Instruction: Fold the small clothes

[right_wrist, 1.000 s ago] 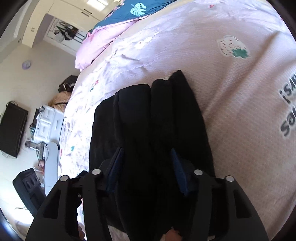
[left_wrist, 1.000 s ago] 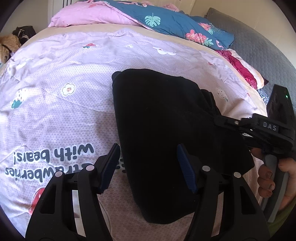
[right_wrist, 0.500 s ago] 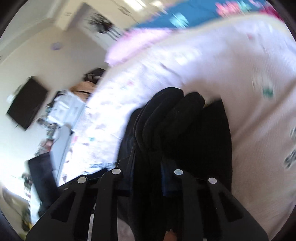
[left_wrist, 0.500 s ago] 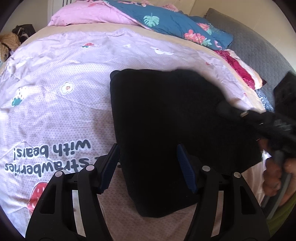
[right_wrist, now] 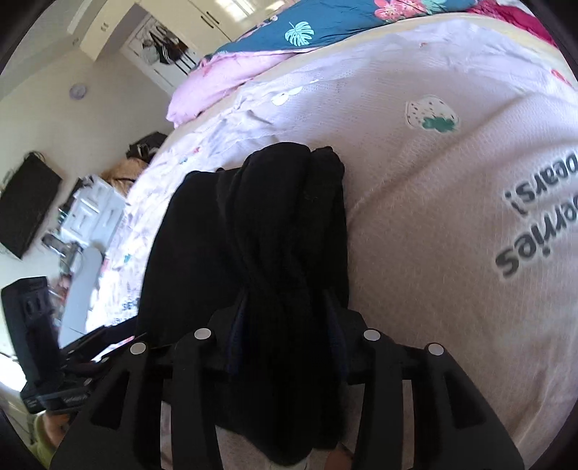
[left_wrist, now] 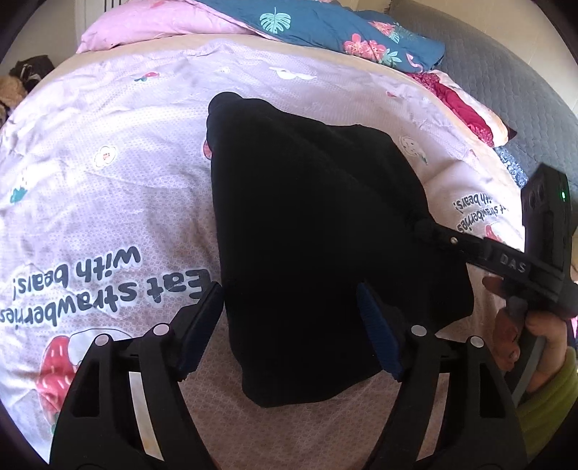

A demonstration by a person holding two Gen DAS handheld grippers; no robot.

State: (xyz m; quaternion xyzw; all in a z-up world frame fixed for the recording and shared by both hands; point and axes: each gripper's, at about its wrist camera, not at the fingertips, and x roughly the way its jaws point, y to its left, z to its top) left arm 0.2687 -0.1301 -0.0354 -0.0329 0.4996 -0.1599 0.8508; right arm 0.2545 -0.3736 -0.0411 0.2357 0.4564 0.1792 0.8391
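Observation:
A black garment (left_wrist: 307, 217) lies partly folded on the pink printed bedspread (left_wrist: 108, 217). My left gripper (left_wrist: 289, 325) hovers over its near part. Its jaws are opening, the blue pads stand wide apart, and neither presses on the cloth. In the right wrist view, my right gripper (right_wrist: 287, 318) holds a bunched fold of the garment (right_wrist: 202, 235) between its fingers, and its jaws are opening. The left wrist view shows the right gripper (left_wrist: 421, 226) at the garment's right edge, with the cloth drawn up towards it. A hand (left_wrist: 513, 336) in a green sleeve holds it.
A pink pillow (left_wrist: 155, 25), a blue floral quilt (left_wrist: 325, 25) and a red cloth (left_wrist: 466, 105) lie at the far end of the bed, beside a grey quilted surface (left_wrist: 505, 90). Past the bed's left edge are a dark screen (right_wrist: 25, 206) and floor clutter (right_wrist: 86, 213).
My right gripper closed on a fold at the garment's right edge and pulled it, bunching the cloth. My left gripper's jaws widened and it drew back a little, baring more of the printed words.

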